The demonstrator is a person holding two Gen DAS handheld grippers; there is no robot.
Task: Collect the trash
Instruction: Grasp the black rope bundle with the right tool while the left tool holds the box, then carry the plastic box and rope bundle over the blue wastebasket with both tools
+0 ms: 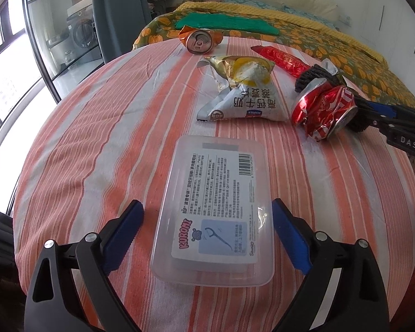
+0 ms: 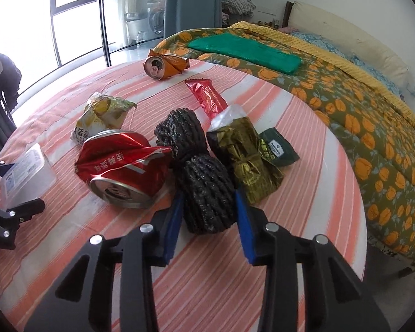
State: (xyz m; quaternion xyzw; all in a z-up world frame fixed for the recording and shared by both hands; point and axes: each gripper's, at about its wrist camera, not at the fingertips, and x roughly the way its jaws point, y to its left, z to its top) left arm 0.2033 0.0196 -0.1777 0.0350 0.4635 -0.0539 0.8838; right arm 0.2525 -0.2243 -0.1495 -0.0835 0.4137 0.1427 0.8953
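A clear plastic floss-pick box (image 1: 221, 171) lies flat on the striped tablecloth (image 1: 96, 138). My left gripper (image 1: 207, 203) straddles its near end, open, with a gap beside each blue pad. My right gripper (image 2: 209, 195) has both blue pads pressed against the near lobe of a black knitted bundle (image 2: 196, 171), which rests on the cloth. A crushed red can (image 2: 124, 166) lies against the bundle's left side, and a gold-green wrapper (image 2: 246, 157) against its right.
Further back lie a silver-yellow snack bag (image 1: 243, 88), a red wrapper (image 1: 282, 58) and a crushed orange can (image 1: 199, 41). A dark green packet (image 2: 279, 149) sits by the gold wrapper. A bed with a flowered blanket (image 2: 359, 127) and a folded green cloth (image 2: 243, 49) borders the table.
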